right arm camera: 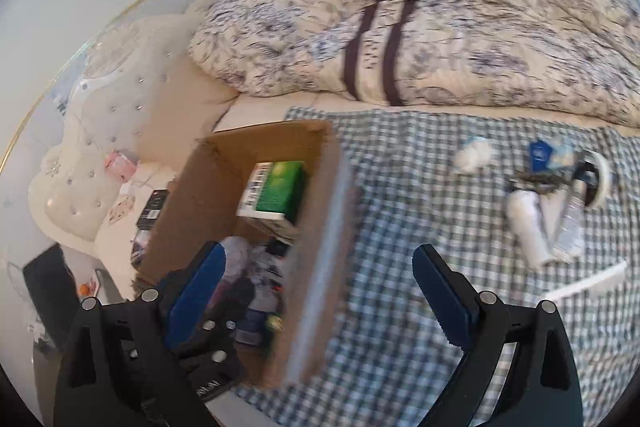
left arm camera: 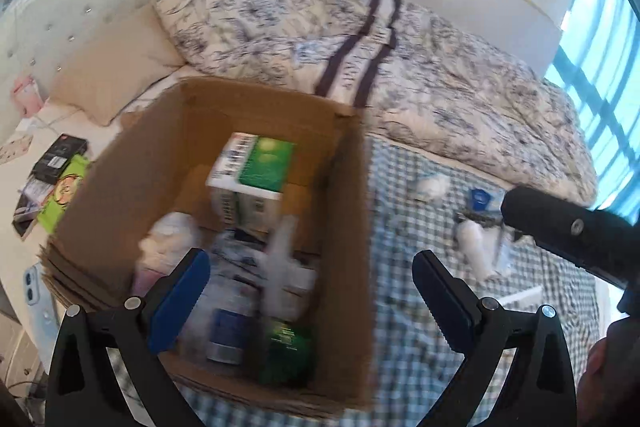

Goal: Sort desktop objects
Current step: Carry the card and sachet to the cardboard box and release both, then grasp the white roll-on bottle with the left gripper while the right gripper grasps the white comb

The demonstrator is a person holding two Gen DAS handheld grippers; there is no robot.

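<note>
Left gripper (left arm camera: pixel 312 291) – agape above cardboard box (left arm camera: pixel 340 163)

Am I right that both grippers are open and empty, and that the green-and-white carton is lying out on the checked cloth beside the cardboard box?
Not quite: the green-and-white carton sits inside the cardboard box, not on the checked cloth, as the left wrist view shows. The rest holds: the left gripper and the right gripper are both open and empty.
</note>
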